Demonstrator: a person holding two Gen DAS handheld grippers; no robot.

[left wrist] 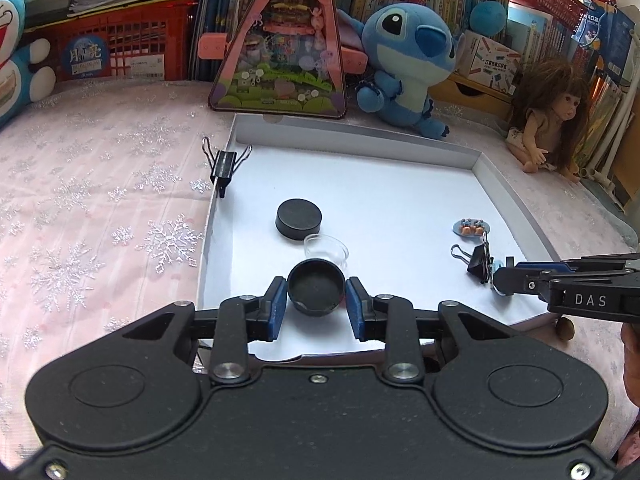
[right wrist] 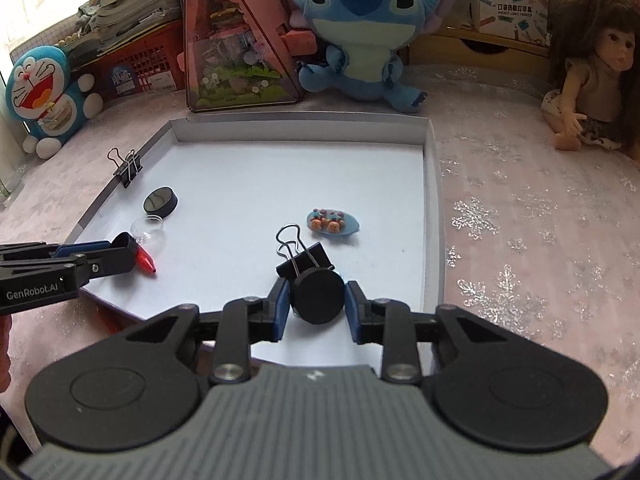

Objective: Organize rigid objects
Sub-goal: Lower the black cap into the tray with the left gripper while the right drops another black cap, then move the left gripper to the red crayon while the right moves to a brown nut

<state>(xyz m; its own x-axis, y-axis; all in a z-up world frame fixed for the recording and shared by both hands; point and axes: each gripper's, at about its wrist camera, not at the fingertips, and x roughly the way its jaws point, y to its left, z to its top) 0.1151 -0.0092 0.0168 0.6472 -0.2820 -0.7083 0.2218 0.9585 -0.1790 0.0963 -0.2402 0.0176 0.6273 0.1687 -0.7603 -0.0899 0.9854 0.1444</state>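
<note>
A white shallow box lid point(left wrist: 360, 136) point(right wrist: 432, 184) lies on the pink cloth. My left gripper point(left wrist: 317, 300) is shut on a black round cup point(left wrist: 317, 293), held just above the lid's near edge; from the right wrist view the left gripper point(right wrist: 120, 254) shows a red pen tip point(right wrist: 146, 262) under it. My right gripper point(right wrist: 317, 304) is shut on a black round cap point(right wrist: 318, 295). In the lid lie a black puck-like lid point(left wrist: 298, 218) point(right wrist: 161, 201), a clear small cup point(left wrist: 326, 249) point(right wrist: 149, 229), a black binder clip point(left wrist: 480, 262) point(right wrist: 304, 262) and a blue oval charm point(left wrist: 472, 227) point(right wrist: 333, 222).
A second binder clip point(left wrist: 225, 164) point(right wrist: 127, 169) grips the lid's left wall. A Stitch plush point(left wrist: 404, 64) point(right wrist: 360, 36), a triangular pink toy case point(left wrist: 282, 44), a doll point(left wrist: 552, 120) point(right wrist: 596, 64), a Doraemon plush point(right wrist: 42, 92) and red crates point(left wrist: 116, 48) line the back.
</note>
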